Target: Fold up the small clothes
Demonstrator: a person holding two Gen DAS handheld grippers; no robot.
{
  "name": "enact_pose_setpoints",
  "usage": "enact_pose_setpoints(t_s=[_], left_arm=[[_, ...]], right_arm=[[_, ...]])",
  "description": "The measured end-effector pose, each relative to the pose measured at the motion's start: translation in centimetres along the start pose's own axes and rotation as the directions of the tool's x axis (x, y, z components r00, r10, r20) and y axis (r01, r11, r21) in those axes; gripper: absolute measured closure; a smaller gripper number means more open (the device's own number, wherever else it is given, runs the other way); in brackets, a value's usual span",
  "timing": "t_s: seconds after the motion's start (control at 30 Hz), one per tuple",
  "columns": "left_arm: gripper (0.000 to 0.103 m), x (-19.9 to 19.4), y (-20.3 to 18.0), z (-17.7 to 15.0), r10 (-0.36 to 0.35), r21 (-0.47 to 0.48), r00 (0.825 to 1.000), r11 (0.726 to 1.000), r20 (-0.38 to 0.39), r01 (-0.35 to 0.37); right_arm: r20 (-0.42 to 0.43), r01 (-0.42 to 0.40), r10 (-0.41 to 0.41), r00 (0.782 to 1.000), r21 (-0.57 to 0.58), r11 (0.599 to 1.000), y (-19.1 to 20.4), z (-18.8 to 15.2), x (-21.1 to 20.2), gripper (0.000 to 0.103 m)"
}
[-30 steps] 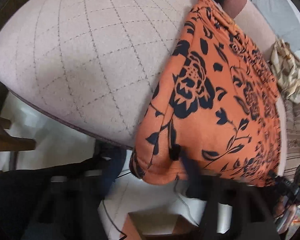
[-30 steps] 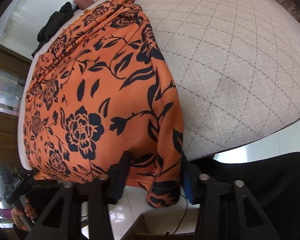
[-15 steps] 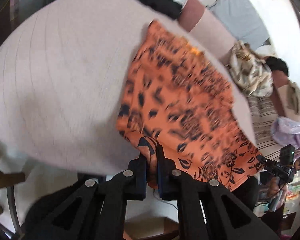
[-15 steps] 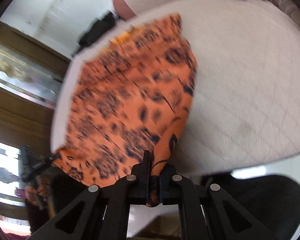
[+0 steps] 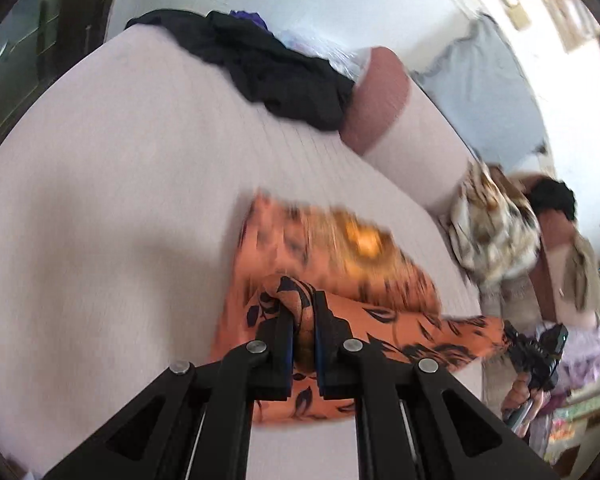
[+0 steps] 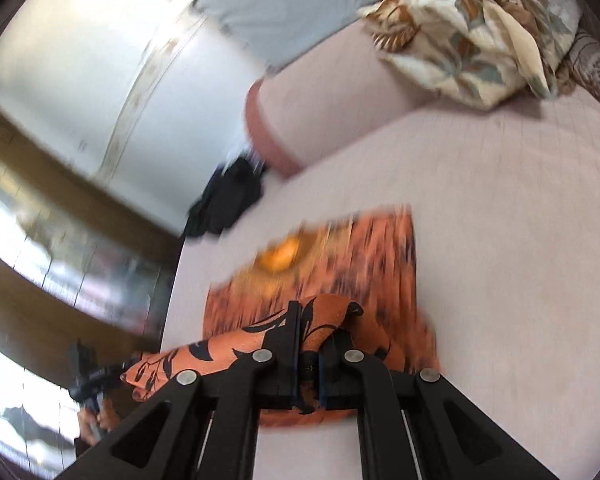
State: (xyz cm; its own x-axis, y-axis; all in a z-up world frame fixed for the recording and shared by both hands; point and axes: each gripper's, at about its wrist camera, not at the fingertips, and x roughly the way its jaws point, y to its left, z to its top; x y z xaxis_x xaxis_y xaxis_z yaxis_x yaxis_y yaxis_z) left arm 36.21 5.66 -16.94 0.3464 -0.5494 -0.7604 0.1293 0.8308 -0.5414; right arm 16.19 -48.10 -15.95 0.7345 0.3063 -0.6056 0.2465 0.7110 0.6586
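Gripping: left gripper (image 5: 302, 320) is closed down to a thin slit on a bunched fold of the orange garment (image 5: 328, 264); right gripper (image 6: 309, 334) is likewise pinched nearly closed on another bunch of the same cloth.
Garment look: orange fabric printed with black flowers and leaves; sharp by the fingers, smeared by blur farther off, with a yellowish patch near its far edge.
Garment shape: the near hem is lifted and doubled over the flat part, forming a rolled ridge strung between the two grippers.
Garment place: on the pale quilted cushion (image 5: 112, 208), at 12 o'clock from each gripper; in the left view the raised ridge runs off toward 3 o'clock, in the right view toward 9 o'clock.
Surroundings: black clothing (image 5: 276, 72) lies at 12 o'clock on the cushion's far edge in the left view; a cream leaf-patterned cloth (image 6: 468, 28) sits at 1 o'clock in the right view, well apart from the orange piece.
Backrest: a pink bolster (image 6: 300, 120) lies across the far side.
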Motion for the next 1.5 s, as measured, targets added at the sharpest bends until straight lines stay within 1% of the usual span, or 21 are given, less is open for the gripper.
enact_pose_setpoints(t_s=[0.1,0.17,0.23,0.3,0.37,0.43,0.47,0.5,0.57,0.6,0.63,0.73,0.83,0.87,0.97,1.13,1.23,1.27,1.33,1.43,1.5], left_arm=[[0.089,5.6,1.3,3.4,0.038,-0.081,0.999,0.996,0.01,-0.037],[0.087,9.0,2.7,4.1,0.115,-0.125,0.993,0.986,0.02,-0.112],[0.086,10.8,4.3,3.6,0.152,-0.162,0.987,0.976,0.049,-0.143],[0.085,10.6,6.0,2.5,0.106,-0.213,0.988,0.974,0.114,-0.08],[0.084,9.1,6.8,1.2,0.096,-0.241,0.977,0.969,0.191,-0.048],[0.076,6.7,6.4,-0.4,0.132,-0.238,0.954,0.969,0.269,-0.066],[0.072,5.4,5.8,-1.4,0.14,-0.222,0.942,0.972,0.305,-0.072],[0.061,4.2,5.2,-2.1,0.141,-0.21,0.933,0.975,0.33,-0.074],[0.043,2.2,3.3,-4.6,0.162,-0.194,0.909,0.977,0.385,-0.091],[0.031,1.6,1.9,-6.1,0.159,-0.176,0.901,0.98,0.403,-0.094],[0.027,1.6,0.5,-7.3,0.156,-0.15,0.901,0.983,0.404,-0.103],[0.025,3.2,-2.5,-9.8,0.183,-0.105,0.912,0.982,0.367,-0.155],[0.022,6.7,-3.7,-11.5,0.197,-0.061,0.945,0.98,0.261,-0.188],[0.022,7.9,-4.0,-11.7,0.234,-0.036,0.947,0.972,0.219,-0.232],[0.022,9.9,-4.1,-11.8,0.342,0.037,0.919,0.934,0.195,-0.355],[0.016,11.3,-3.8,-10.8,0.382,0.058,0.911,0.917,0.157,-0.394],[0.011,12.3,-3.9,-10.4,0.388,0.063,0.91,0.914,0.147,-0.4],[0.01,12.7,-4.2,-10.3,0.391,0.062,0.909,0.913,0.145,-0.403],[0.01,13.6,-4.4,-9.7,0.401,0.049,0.905,0.91,0.142,-0.411],[0.01,14.2,-4.3,-8.9,0.393,0.021,0.91,0.917,0.133,-0.399],[0.01,14.5,-4.1,-8.4,0.396,0.016,0.91,0.916,0.122,-0.4]], right_arm=[[0.045,0.031,-0.036,0.998,0.117,0.993,-3.2,4.4,6.5,0.095],[0.018,0.026,-0.031,0.999,0.211,0.977,-5.8,5.5,10.9,0.093],[-0.029,0.068,-0.062,0.998,0.287,0.955,-8.1,5.4,14.2,0.089],[-0.04,0.093,-0.084,0.996,0.339,0.936,-10.4,4.7,16.4,0.086],[0.017,0.025,-0.033,0.999,0.371,0.928,-11.8,4.0,16.1,0.084],[0.106,-0.028,-0.016,0.994,0.403,0.915,-13.1,3.6,14.5,0.066],[0.145,-0.037,-0.026,0.989,0.416,0.909,-13.6,3.4,13.5,0.033],[0.229,-0.064,-0.046,0.972,0.45,0.891,-14.2,2.9,11.5,0.016],[0.349,-0.127,-0.054,0.936,0.476,0.87,-14.5,2.0,8.8,0.016],[0.344,-0.107,-0.066,0.937,0.462,0.88,-13.7,1.9,7.7,0.016],[0.321,-0.089,-0.06,0.945,0.43,0.898,-12.9,1.9,7.5,0.017],[0.18,0.054,-0.097,0.979,0.232,0.971,-7.5,1.2,8.7,0.027],[-0.008,0.142,-0.142,0.99,0.005,0.99,-0.6,-1.3,13.3,0.033],[-0.038,0.151,-0.152,0.988,-0.036,0.988,0.7,-2.1,14.6,0.033],[-0.105,0.168,-0.192,0.976,-0.199,0.965,5.9,-4.4,19.1,0.033],[-0.199,0.211,-0.28,0.939,-0.309,0.927,10.8,-5.5,28.2,0.033],[-0.144,0.318,-0.407,0.902,-0.417,0.851,12.2,-4.9,32.5,0.033],[-0.118,0.351,-0.436,0.892,-0.429,0.833,12.5,-3.9,33.9,0.038],[-0.058,0.419,-0.473,0.879,-0.378,0.825,12.3,-0.9,35.8,0.042],[0.036,0.445,-0.448,0.893,-0.217,0.869,11.8,2.2,34.9,0.042],[0.046,0.377,-0.375,0.926,-0.194,0.906,12.4,2.1,32.9,0.042]])
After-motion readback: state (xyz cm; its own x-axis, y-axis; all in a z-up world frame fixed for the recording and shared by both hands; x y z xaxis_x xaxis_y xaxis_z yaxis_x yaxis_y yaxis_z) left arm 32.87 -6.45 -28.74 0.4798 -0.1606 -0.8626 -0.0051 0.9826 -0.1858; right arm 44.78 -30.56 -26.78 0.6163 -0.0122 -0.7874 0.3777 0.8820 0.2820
